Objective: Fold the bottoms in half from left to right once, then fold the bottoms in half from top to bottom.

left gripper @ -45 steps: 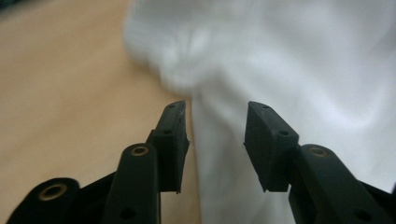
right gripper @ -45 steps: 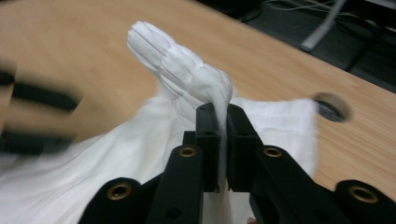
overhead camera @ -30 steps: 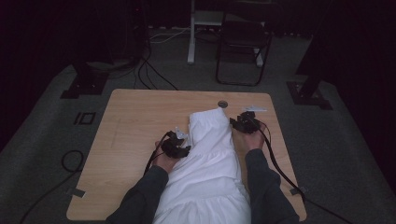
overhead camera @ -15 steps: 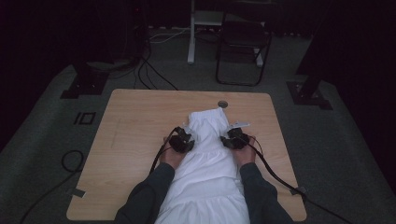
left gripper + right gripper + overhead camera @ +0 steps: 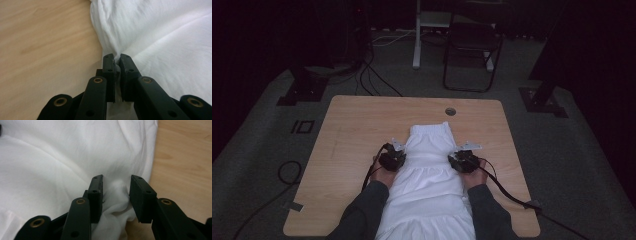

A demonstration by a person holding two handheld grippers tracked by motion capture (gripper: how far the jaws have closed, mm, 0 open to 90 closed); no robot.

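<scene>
One white garment (image 5: 429, 165) lies lengthwise down the middle of the wooden table (image 5: 357, 125), running off its near edge between the person's two forearms. The left gripper (image 5: 115, 57), jaws just closing, pinches a fold at the cloth's left edge. The right gripper (image 5: 116, 182), closing too, stands partly spread with a bunched fold between its jaws. One round hole (image 5: 450, 111) sits beyond the garment; one folding chair (image 5: 472, 45) stands behind the table.

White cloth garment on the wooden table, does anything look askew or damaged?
Nothing stands out. The white cloth garment lies lengthwise on the wooden table, with ordinary folds where the left gripper pinches its edge; no tear or stain shows.
</scene>
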